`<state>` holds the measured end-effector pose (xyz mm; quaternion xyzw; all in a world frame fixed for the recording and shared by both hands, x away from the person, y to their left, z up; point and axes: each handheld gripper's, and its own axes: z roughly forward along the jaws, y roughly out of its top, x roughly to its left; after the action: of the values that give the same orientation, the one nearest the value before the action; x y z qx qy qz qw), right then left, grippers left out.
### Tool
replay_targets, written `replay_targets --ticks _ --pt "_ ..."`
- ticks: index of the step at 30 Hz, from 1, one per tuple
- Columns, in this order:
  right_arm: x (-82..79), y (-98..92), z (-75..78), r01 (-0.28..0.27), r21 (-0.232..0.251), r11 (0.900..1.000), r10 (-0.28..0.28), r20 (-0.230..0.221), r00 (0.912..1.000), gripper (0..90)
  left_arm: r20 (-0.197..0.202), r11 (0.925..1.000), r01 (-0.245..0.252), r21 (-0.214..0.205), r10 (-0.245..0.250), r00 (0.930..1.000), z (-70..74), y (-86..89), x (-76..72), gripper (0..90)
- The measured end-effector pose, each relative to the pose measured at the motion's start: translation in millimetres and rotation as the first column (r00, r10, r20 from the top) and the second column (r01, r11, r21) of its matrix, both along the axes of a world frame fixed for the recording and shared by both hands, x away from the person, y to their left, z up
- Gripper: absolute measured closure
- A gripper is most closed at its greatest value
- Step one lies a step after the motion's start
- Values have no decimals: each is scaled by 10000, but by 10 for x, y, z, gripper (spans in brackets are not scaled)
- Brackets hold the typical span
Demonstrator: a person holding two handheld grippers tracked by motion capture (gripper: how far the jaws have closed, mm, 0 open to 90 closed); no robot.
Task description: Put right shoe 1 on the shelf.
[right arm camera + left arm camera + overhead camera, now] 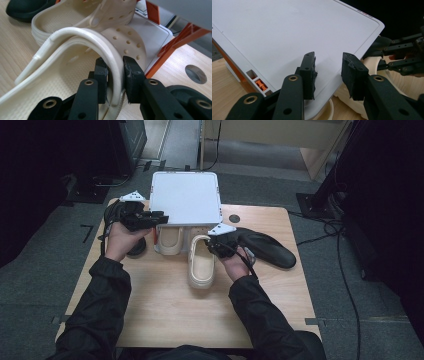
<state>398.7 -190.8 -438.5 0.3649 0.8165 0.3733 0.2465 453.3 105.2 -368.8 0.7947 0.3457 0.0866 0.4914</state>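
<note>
Table [165,310]: the high view takes in the whole wooden top, with a black sandal [270,249] at its right
White rack [185,197]: at the far edge; left gripper view shows an orange clip [261,84] in its side
Cream clog [75,50]: in front of the rack; its side wall sits between the right gripper [115,80] pads, clamped
Left gripper [328,72]: jaws half apart over the rack top's corner, gripping nothing

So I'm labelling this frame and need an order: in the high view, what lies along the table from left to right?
Left gripper → cream clog under the white rack → cream clog held by the right gripper → right gripper → black sandal.
</note>
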Motion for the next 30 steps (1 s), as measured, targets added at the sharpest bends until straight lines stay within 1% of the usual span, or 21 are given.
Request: replay_targets --ticks 1,3,4,5,8,9,10,11,12,13,17,20,21,22,23,24,26,27,29,30 --pt "1 16 -14 -57 -23 10000 57 68 10000 735 10 10000 7 10 -7 10000 -1 2 0 642" --pt "-17 42 -41 -125 -9 9999 125 49 9999 722 1 10000 -8 12 8 10000 0 2 0 645" --pt "-37 65 -61 -128 -54 9999 130 238 9996 720 9 10000 -24 9 24 10000 -1 -1 -2 646" --pt "-42 65 -62 -100 -60 9999 101 260 9996 717 17 10000 -35 26 35 10000 0 -3 -3 646" --pt "-38 35 -68 -119 224 9997 119 1 9999 676 10 10000 -50 13 50 10000 -1 -4 -4 647" --pt "-33 20 -70 -139 414 9990 149 -232 9996 648 -1 10000 -46 11 46 10000 -1 -3 -3 647" --pt "-33 20 -70 -139 414 9990 149 -232 9996 648 -1 10000 -46 11 46 10000 -1 -3 -3 648" --pt "-32 -11 -67 -139 826 9965 196 -683 9975 597 -19 10000 -50 -6 50 10000 -2 -1 -2 649" --pt "-32 -11 -67 -139 826 9965 196 -683 9975 597 -19 10000 -50 -6 50 10000 -2 -1 -2 650" --pt "-59 -36 -40 -238 1053 9942 311 -687 9971 575 -29 10000 -65 -10 65 10000 -1 -1 -2 651" --pt "-134 -76 67 -418 1367 9897 512 -659 9965 540 14 10000 -100 -4 100 9999 -3 -5 -4 655" --pt "-177 -94 102 -523 1514 9871 636 -704 9955 541 9 10000 -93 1 93 10000 -3 -3 -3 658" --pt "-240 -116 127 -631 1591 9853 758 -754 9943 548 -13 10000 -98 1 98 10000 -3 -1 -3 660" --pt "-263 -122 132 -689 1586 9849 828 -829 9931 558 -20 9999 -110 -16 110 9999 -4 -1 -2 662" --pt "-294 -129 135 -695 1548 9855 826 -803 9933 568 -36 9999 -117 -22 117 9999 -3 -1 -2 662" --pt "-324 -139 136 -743 1649 9835 892 -847 9924 596 -42 9999 -125 -26 125 9999 -3 -1 -2 662" --pt "-340 -148 133 -816 1704 9820 981 -909 9910 599 -40 9999 -133 -29 133 9999 -4 -1 -3 665" --pt "-395 -163 112 -891 1782 9800 1102 -1122 9876 630 -28 9999 -142 -6 142 9999 -3 -2 -4 668" --pt "-446 -173 85 -1003 1855 9775 1224 -1117 9862 658 23 9999 -165 48 165 9999 -2 -5 -6 673" --pt "-488 -183 66 -1086 1961 9745 1326 -1136 9846 673 45 9998 -179 57 179 9998 -3 -6 -7 680"
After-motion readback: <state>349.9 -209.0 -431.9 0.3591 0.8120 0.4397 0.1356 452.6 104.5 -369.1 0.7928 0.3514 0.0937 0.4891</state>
